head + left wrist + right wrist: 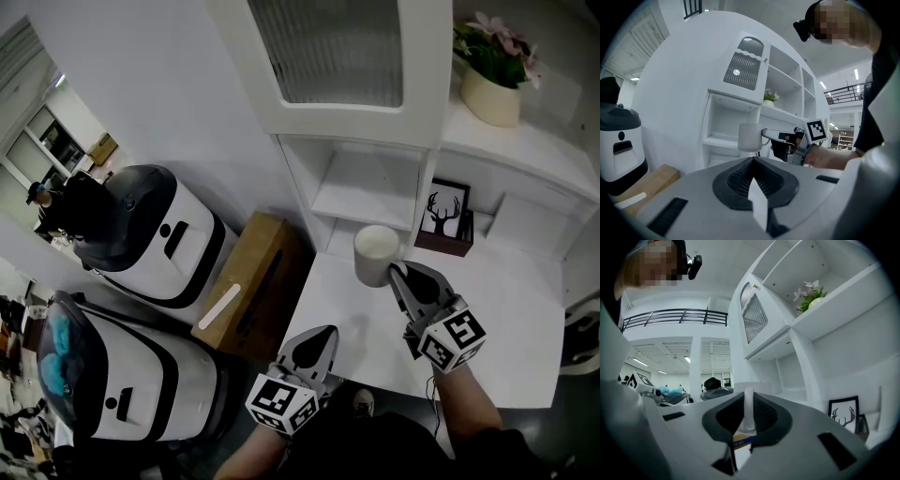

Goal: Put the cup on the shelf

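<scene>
The cup (pixel 377 255) carried near the shelf (pixel 366 202).
Fingers of the right gripper (pixel 401 277) grasp only the handle (pixel 748 414); the left gripper (pixel 317 342) is clenched empty; the cup may swivel and clip the shelf edge.

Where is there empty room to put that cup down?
The shelf board left of the deer picture is bare, as is the counter right of the cup. The flower pot takes part of the upper ledge.
</scene>
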Tool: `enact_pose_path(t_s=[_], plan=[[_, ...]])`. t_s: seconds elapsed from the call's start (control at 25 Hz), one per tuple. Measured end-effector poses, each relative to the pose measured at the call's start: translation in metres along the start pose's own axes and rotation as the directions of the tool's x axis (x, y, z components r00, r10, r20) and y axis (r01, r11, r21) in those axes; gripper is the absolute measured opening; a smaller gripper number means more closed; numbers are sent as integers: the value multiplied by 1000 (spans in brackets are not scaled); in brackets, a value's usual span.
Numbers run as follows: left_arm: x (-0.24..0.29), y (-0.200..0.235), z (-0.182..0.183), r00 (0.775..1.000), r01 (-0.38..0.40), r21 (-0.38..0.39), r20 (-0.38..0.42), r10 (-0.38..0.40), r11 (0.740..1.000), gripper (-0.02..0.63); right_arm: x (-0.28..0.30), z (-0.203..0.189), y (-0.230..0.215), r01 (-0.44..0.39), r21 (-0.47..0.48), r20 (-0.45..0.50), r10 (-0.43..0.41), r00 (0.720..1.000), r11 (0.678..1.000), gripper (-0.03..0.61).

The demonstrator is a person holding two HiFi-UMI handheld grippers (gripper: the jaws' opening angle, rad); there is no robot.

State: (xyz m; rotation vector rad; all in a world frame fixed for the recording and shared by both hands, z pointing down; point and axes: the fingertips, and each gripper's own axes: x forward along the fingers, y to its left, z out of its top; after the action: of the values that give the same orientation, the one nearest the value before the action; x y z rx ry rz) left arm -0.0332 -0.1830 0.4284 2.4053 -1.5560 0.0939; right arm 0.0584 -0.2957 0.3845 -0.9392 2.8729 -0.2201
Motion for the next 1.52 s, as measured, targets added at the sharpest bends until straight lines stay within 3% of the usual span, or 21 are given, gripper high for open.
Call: enact_pose_path(t_s=[0.64, 1.52], plan=[[19, 11, 11, 996, 88, 21, -1, -88, 996, 5, 14, 10, -13, 70, -22, 15, -70, 997, 997, 28], [34, 81, 36, 972, 236, 41, -21, -235, 971, 5, 74, 8, -20, 236, -51, 21, -235, 972, 970, 28]])
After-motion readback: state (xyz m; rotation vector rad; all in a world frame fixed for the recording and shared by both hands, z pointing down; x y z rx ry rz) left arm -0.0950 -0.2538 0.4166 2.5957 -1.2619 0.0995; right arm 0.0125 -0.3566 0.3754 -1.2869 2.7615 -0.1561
